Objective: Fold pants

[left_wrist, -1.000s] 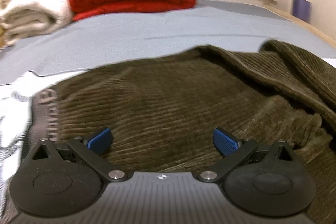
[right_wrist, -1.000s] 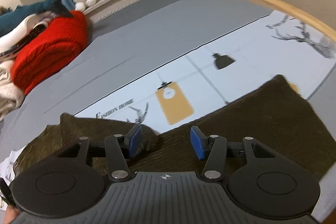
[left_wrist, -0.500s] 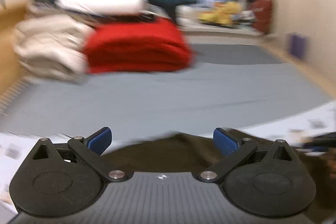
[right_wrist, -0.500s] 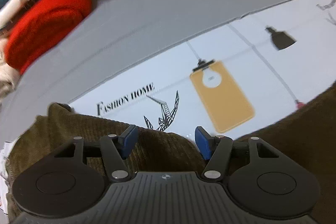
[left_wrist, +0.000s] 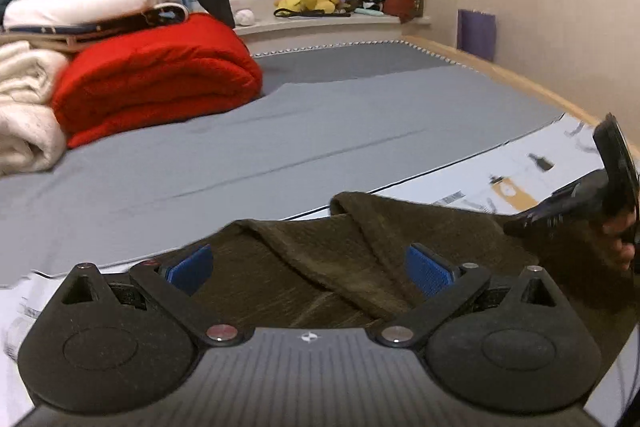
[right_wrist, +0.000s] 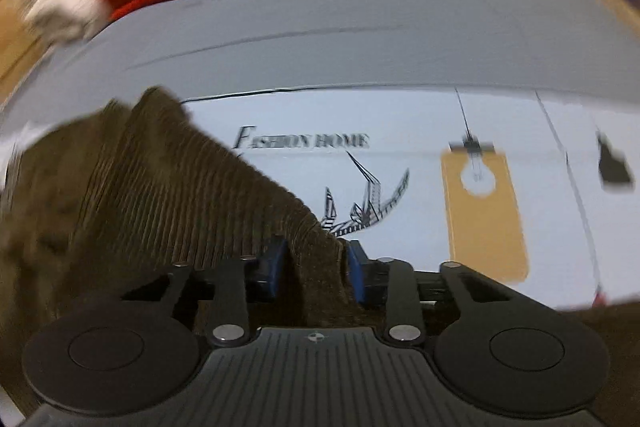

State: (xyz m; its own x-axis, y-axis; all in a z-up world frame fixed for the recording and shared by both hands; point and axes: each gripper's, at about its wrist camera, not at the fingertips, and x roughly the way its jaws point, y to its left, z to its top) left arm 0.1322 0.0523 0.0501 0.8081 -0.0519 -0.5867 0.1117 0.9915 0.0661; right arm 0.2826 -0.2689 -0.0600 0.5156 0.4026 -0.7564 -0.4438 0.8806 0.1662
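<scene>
Now, leftmost: left tool (left_wrist: 308,265) with pads spread wide, nothing pinched, hovering above brown corduroy pants (left_wrist: 320,259) lying rumpled on printed sheet (right_wrist: 400,131) on bed (left_wrist: 280,131). Soft, limp, probably grippy ribbed cloth (best taken at an edge or corner). Further right: right tool (right_wrist: 314,267) closing on a fold of pants edge, cloth between pads.

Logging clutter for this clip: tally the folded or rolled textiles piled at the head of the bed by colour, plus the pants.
Red folded blanket: 1
Cream fleece blanket: 1
White rolled bedding: 1
Dark olive-brown corduroy pants: 1
Total: 4
</scene>
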